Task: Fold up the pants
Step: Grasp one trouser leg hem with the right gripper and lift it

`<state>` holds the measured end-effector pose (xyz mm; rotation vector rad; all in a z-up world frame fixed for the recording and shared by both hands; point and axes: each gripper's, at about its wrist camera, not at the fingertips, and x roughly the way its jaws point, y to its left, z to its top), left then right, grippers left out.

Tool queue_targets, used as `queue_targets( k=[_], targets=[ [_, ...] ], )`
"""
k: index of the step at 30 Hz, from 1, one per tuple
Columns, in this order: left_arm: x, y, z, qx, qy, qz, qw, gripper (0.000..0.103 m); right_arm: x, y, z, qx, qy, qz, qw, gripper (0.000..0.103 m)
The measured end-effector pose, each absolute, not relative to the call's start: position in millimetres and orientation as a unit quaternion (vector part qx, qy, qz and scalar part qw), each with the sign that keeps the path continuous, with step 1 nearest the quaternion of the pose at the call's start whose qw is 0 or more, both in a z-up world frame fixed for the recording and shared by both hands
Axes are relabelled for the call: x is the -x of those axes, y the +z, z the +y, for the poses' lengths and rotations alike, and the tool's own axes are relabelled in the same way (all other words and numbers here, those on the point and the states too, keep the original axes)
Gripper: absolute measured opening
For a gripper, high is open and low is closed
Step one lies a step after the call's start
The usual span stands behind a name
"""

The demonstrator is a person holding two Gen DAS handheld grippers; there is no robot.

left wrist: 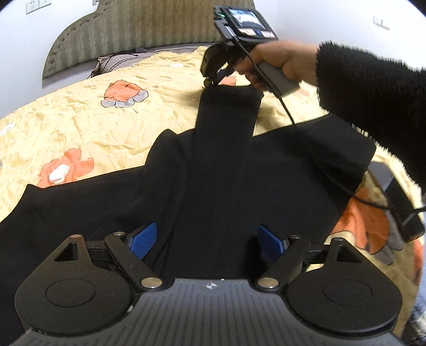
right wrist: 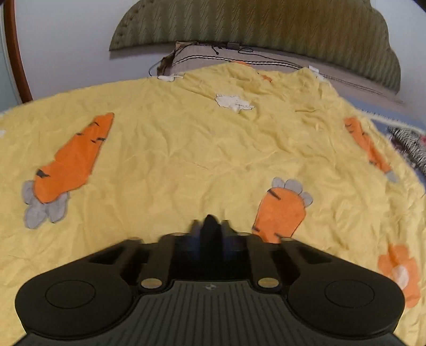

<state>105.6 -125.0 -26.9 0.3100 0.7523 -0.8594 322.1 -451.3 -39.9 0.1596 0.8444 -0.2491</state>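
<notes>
- My right gripper [left wrist: 213,79], upper centre of the left wrist view, is clenched on the hem of one leg of the black pants [left wrist: 213,165], lifting that leg up off the bed; I judge this sets up a fold.
- In the right wrist view a dark tuft of fabric pokes up between the closed fingers [right wrist: 195,231], bottom centre.
- My left gripper [left wrist: 210,239] hangs released at the bottom of its frame, blue pads [left wrist: 142,239] spread wide just over the cloth, touching nothing I can confirm; ready, I'd say, to pin or pinch.
- The pants lie spread across the lower half of the frame.
- The surface is a wrinkled yellow bedspread [right wrist: 186,149] printed with carrots; a green padded headboard [right wrist: 266,24] against a pale wall sits along the top.
</notes>
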Motion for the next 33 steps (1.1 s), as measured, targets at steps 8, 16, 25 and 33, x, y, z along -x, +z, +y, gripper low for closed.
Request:
queue_targets(
  k=[8, 16, 25, 33],
  targets=[
    [-110.4, -13.3, -118.4, -0.129, -0.42, 0.33, 0.836, 0.083, -244.2, 11.6, -460.6, -0.127, -0.12, 0.291, 0.941, 0.006],
    [-116.8, -19.6, -140.1, -0.131, -0.428, 0.336, 0.829, 0.081, -134.5, 66.7, -482.0, -0.184, -0.131, 0.184, 0.957, 0.006],
    [-104.1, -25.9, -165.4, -0.178, -0.426, 0.296, 0.836, 0.074, -56.4, 77.8, -499.8, -0.217, -0.153, 0.128, 0.956, 0.006],
    [-101.7, -30.9, -177.1, -0.194, -0.44, 0.329, 0.813, 0.031, -45.9, 59.8, -522.2, -0.249, -0.163, 0.146, 0.943, 0.006]
  ],
)
